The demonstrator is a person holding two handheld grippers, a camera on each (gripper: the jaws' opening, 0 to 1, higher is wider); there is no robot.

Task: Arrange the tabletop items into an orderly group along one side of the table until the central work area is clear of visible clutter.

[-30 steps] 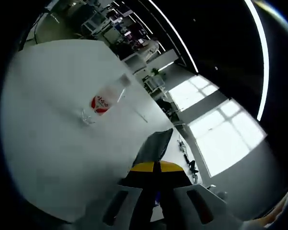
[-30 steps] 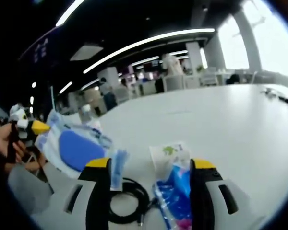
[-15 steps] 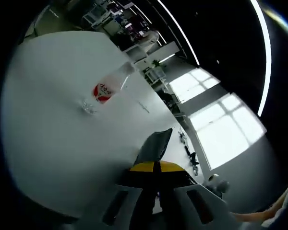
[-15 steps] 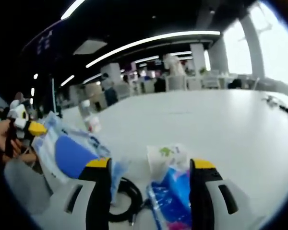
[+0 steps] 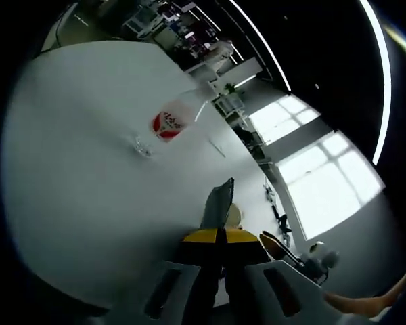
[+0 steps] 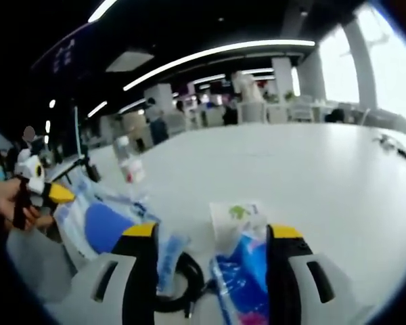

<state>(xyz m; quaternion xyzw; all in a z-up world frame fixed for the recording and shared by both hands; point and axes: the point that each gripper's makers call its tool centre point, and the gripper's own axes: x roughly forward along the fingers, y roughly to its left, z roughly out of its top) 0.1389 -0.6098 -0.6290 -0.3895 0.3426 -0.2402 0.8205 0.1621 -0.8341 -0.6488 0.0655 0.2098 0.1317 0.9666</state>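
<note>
Since a second ago, the blue-and-white pouch (image 6: 98, 223) has slid lower and further left in the right gripper view, and the other hand-held gripper's yellow tip (image 6: 56, 194) beside it has dropped with it.

In the left gripper view, a clear plastic bottle (image 5: 170, 123) with a red-and-white label lies on its side on the white tabletop (image 5: 74, 169), well apart from everything else. The left hand-held gripper (image 5: 218, 238) has its yellow-tipped jaws pressed together on a thin dark flat piece (image 5: 218, 201) that sticks up from between them; what this piece is cannot be made out.

In the right gripper view, the right hand-held gripper (image 6: 212, 233) has its jaws spread wide and grips nothing. Between them lie a coiled black cable (image 6: 183, 281), a small white packet with a green mark (image 6: 237, 217), and a blue wrapper (image 6: 247, 284) cut off at the bottom. A small bottle with a red label (image 6: 130, 166) stands further back.
</note>
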